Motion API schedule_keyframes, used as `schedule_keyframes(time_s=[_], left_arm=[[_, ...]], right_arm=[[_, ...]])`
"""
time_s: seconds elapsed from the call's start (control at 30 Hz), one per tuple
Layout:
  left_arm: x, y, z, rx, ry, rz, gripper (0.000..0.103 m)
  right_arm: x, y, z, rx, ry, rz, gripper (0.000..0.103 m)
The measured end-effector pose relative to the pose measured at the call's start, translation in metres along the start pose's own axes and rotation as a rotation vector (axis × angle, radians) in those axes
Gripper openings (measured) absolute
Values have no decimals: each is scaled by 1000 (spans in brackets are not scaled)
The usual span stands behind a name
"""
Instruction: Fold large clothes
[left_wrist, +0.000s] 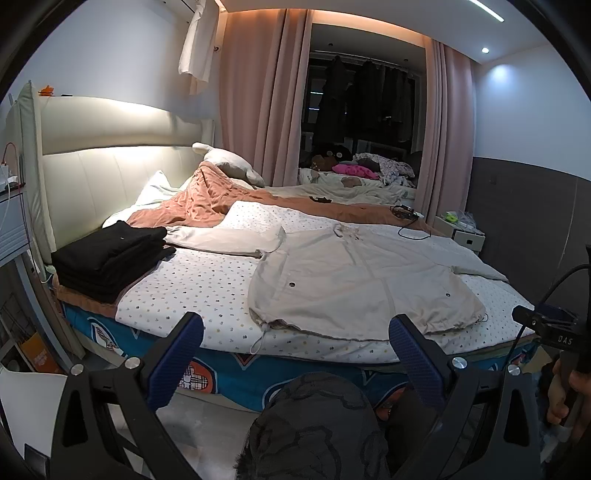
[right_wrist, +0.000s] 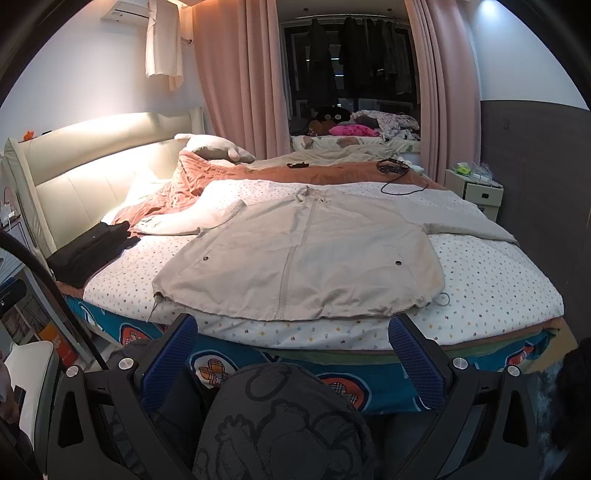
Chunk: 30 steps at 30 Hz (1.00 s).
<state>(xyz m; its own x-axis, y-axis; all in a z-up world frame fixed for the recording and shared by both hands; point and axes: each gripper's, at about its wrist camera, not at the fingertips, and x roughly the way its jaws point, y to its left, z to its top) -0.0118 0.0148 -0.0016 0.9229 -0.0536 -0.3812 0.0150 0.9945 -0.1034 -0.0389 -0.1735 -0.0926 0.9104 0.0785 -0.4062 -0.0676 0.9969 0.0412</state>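
Observation:
A large beige jacket (left_wrist: 354, 280) lies flat and spread on the dotted white sheet (left_wrist: 195, 288), front up, sleeves out to both sides, hem toward me. It also shows in the right wrist view (right_wrist: 303, 258). My left gripper (left_wrist: 295, 347) is open and empty, held off the bed's near edge, just short of the hem. My right gripper (right_wrist: 293, 343) is open and empty too, in front of the hem's middle. Both have blue-padded fingers (left_wrist: 413, 354) spread wide.
A stack of folded black clothes (left_wrist: 110, 254) sits at the bed's left near the cream headboard (left_wrist: 110, 162). An orange quilt (left_wrist: 207, 199) and pillow lie behind. A black cable (right_wrist: 399, 177) lies far right. A white nightstand (right_wrist: 476, 192) stands right. My knee (right_wrist: 280, 421) is below.

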Motion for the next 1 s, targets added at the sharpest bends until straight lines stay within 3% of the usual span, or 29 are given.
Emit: schedule_keyframes(time_s=[0.63, 1.0], left_arm=[[-8, 7, 5, 20, -15, -2, 103], [4, 12, 12, 8, -18, 10, 103]], right_arm=[[-16, -10, 1, 28, -8, -55, 103], [-5, -10, 10, 5, -2, -32, 103]])
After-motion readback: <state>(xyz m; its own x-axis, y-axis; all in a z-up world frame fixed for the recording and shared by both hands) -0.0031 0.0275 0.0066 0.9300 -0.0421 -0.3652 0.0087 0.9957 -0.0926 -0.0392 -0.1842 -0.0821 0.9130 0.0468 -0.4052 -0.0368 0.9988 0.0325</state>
